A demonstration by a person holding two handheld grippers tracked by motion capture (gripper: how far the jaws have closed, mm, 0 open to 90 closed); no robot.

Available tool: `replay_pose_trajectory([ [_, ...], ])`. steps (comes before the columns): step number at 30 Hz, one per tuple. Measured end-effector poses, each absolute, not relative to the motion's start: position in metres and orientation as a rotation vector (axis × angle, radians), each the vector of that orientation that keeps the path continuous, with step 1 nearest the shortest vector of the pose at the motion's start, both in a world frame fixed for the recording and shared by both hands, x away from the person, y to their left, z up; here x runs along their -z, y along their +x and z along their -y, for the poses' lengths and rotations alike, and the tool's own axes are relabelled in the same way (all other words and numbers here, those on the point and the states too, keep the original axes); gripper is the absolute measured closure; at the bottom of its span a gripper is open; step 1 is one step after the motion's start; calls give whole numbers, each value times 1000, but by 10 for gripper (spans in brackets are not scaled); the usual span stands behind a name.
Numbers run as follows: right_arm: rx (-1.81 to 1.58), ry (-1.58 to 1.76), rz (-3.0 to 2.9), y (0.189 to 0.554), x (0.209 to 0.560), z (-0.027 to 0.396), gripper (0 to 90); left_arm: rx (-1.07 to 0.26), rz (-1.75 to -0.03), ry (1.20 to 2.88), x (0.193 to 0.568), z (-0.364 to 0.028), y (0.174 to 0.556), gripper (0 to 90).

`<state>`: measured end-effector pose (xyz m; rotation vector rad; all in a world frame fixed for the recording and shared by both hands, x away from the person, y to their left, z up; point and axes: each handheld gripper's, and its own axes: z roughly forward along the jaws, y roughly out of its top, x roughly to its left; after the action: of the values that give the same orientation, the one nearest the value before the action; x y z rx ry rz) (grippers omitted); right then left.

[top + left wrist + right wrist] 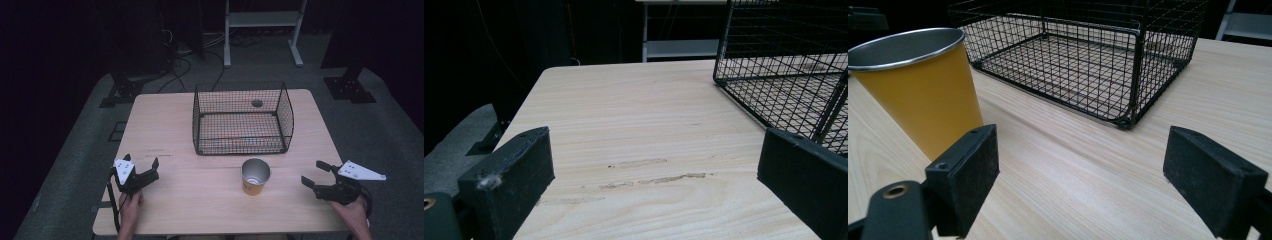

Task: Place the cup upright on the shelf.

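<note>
This looks like a lab or recording studio rather than a home. A single pale wooden bench (170, 130) stands alone on grey carpet (70, 150), ringed by black curtains (50, 45) that swallow the upper left and right of the frame. Black metal stand feet (348, 89) sit bolted flat on the floor at the upper right and left of the bench, loose cables (185, 65) snake across the carpet at upper centre, and a white metal frame (262, 22) stands at the top.
</note>
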<state>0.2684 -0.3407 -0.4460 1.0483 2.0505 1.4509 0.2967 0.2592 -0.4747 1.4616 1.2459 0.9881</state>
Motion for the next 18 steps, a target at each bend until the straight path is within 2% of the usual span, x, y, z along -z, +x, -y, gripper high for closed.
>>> replay_pose_trajectory([
  [18,-1476,991,-2084,269,435,323,134,-994,-1239,1467,475,-258,296,8],
])
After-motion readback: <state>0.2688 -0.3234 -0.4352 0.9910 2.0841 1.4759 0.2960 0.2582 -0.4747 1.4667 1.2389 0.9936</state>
